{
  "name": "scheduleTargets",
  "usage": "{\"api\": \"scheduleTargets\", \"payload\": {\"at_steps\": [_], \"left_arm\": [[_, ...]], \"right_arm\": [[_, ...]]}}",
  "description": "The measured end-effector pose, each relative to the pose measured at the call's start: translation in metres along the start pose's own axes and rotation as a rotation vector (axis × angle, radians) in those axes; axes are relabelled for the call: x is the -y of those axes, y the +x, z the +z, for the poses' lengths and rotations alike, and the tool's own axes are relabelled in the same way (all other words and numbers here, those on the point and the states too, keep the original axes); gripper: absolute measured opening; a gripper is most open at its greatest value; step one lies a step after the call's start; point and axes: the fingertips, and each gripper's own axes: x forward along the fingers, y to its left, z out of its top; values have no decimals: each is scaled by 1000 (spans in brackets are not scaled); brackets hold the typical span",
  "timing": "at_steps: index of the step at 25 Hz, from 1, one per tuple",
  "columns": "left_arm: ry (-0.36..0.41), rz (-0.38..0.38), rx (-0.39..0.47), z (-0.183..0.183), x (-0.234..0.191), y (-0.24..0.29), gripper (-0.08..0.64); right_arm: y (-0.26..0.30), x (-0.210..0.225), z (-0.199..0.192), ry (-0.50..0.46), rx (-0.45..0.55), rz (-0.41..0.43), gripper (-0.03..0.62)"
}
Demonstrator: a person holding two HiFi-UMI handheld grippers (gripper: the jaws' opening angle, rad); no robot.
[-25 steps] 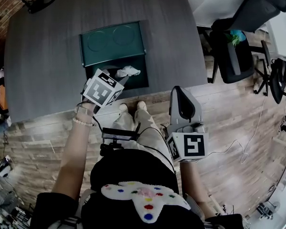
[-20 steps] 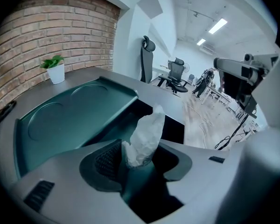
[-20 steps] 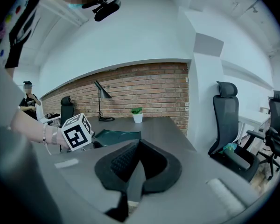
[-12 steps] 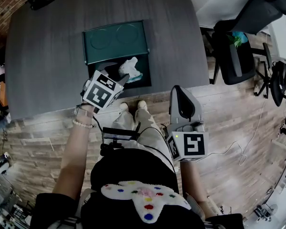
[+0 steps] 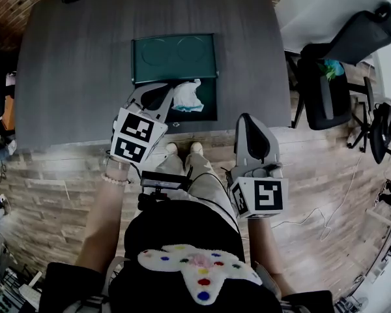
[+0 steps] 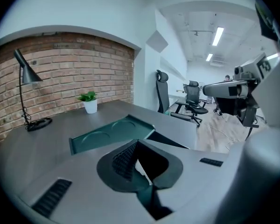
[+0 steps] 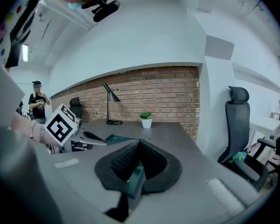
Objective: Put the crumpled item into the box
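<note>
Looking steeply down on a dark grey wooden table (image 5: 72, 77). A dark green rectangular box (image 5: 210, 106) stands at its near edge. Its flat green lid (image 5: 174, 57), with two round recesses, lies open on the far side.

A crumpled white item (image 5: 187, 96), paper or tissue, lies inside the box. The left gripper (image 5: 163, 93) hangs over the box's left part, just beside the item. Its jaws have just closed, tips together, with nothing held. Only a sliver of white shows below, through the gap behind the tips.

The right gripper (image 5: 244, 118) is held well apart, off the table's near edge, jaws closed and empty.

The placing step looks done, the item already released. The next move likely calls for drawing the left gripper clear without brushing the item, which stands rather tall in the box.
</note>
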Motion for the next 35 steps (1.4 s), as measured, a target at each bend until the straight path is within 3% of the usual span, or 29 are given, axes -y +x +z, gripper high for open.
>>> {"api": "scheduleTargets", "payload": {"at_steps": [18,26,35], "left_arm": [[18,230,279,88,-20,-123,6],[0,284,340,99,-14,-161,6],[8,317,352,101,-12,-172,6]], "right_arm": [[11,-30,73,-77,145,126,9],[12,-38,92,-86,183,171,9],[16,-50,103,-100,207,228,9]]}}
